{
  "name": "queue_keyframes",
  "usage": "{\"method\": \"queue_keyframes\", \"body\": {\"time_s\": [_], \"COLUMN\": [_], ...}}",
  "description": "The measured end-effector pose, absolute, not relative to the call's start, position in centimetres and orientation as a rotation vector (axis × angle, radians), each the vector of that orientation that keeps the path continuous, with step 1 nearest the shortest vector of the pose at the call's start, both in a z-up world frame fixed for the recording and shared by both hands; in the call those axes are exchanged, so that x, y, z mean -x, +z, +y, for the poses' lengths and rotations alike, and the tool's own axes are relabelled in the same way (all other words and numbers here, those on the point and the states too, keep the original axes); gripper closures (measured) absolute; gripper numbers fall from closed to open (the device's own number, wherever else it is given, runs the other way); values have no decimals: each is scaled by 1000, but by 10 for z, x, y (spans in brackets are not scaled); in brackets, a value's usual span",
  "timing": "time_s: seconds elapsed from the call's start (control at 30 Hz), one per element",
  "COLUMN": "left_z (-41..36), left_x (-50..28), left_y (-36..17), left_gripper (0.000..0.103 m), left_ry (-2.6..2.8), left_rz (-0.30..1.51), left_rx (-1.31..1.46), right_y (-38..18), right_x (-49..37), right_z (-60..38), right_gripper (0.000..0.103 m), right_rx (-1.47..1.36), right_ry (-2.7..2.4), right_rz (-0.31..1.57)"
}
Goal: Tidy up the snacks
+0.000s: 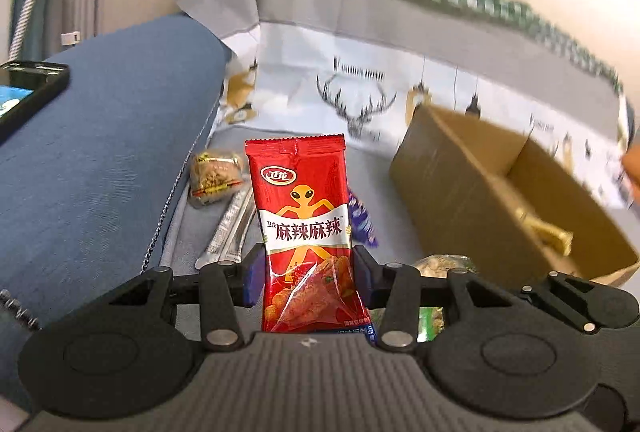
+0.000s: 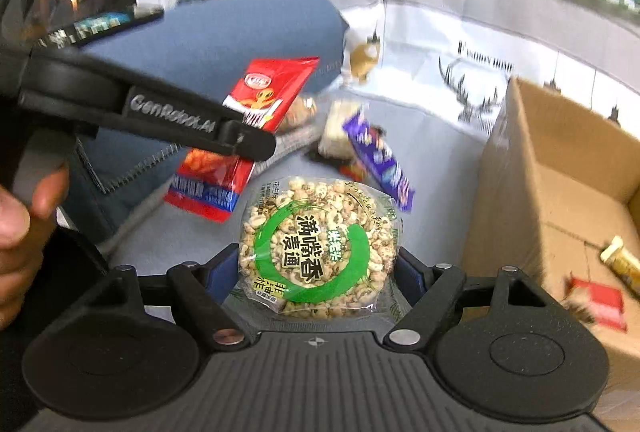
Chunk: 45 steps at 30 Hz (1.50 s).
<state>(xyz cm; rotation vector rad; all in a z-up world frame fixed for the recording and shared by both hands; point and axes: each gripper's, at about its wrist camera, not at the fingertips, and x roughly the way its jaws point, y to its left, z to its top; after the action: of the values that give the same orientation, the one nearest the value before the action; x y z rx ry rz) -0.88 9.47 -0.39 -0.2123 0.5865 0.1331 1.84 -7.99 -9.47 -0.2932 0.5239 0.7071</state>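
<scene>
My left gripper (image 1: 308, 278) is shut on a red spicy snack packet (image 1: 306, 232) and holds it upright above the sofa seat. In the right wrist view the same packet (image 2: 256, 99) hangs in the left gripper (image 2: 248, 143) at the left. My right gripper (image 2: 316, 272) is shut on a round puffed grain cake in a clear and green wrapper (image 2: 316, 244). An open cardboard box (image 1: 500, 191) stands on the seat to the right, also in the right wrist view (image 2: 560, 171), with some snacks inside (image 2: 600, 296).
On the grey seat lie a purple bar (image 2: 380, 159), a white packet (image 2: 336, 127), a nut cake (image 1: 216, 175) and a thin silver stick pack (image 1: 228, 232). A blue armrest (image 1: 100, 151) with a phone (image 1: 24, 91) is at the left. A printed cushion (image 1: 360, 79) stands behind.
</scene>
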Motion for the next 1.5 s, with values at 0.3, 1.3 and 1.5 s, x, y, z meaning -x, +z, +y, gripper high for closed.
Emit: {"method": "queue_keyframes", "body": {"time_s": [0.3,1.3,1.5], "left_z": [91,-4,-23], "left_x": [20,30,9], "left_y": [2,15,23], "left_gripper": [53,54,54], "left_ry": [92,22,5], "left_rz": [553,462,461], "left_rx": [240,92,83], "right_y": [-32,-18,-12], "right_x": [6,-61,-82], "right_z": [-119,-259,-282], "right_gripper": [22,22,22], "right_rx": [219,-100,-103], "right_ry": [732,394,300], "right_rz": [368,120,76]}}
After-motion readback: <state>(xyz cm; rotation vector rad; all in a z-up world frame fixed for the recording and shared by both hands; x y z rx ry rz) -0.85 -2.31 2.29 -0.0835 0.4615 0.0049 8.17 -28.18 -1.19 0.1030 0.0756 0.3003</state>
